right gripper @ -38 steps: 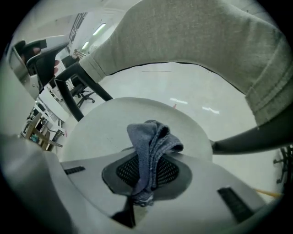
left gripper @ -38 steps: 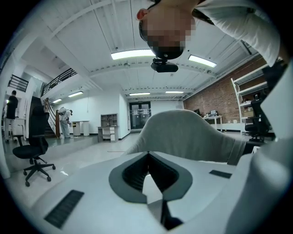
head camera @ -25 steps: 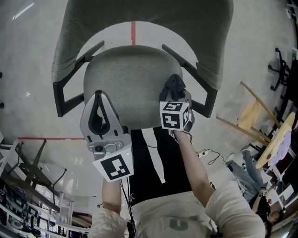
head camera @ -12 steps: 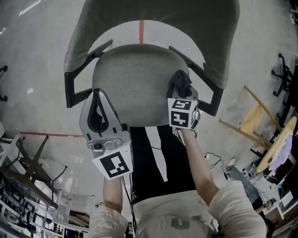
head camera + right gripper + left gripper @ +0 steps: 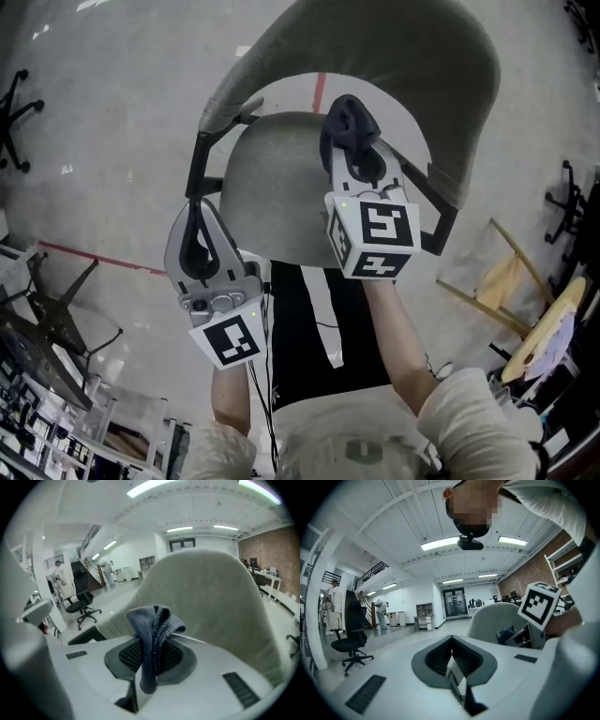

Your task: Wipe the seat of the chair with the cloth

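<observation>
A grey-green upholstered chair with black armrests stands in front of me; its seat shows in the head view and its backrest fills the right gripper view. My right gripper is raised above the seat's right side, shut on a dark blue cloth that bunches up between its jaws. My left gripper hangs at the seat's near left edge, tilted upward, jaws shut with nothing between them.
Grey concrete floor with red tape lines. Wooden chair parts lie at the right, black metal frames at the left. A black office chair and people stand far off in the hall.
My right gripper has lifted with the cloth off the seat's right side and now stands higher and closer to the camera. The view has shifted, so the chair sits further right.
</observation>
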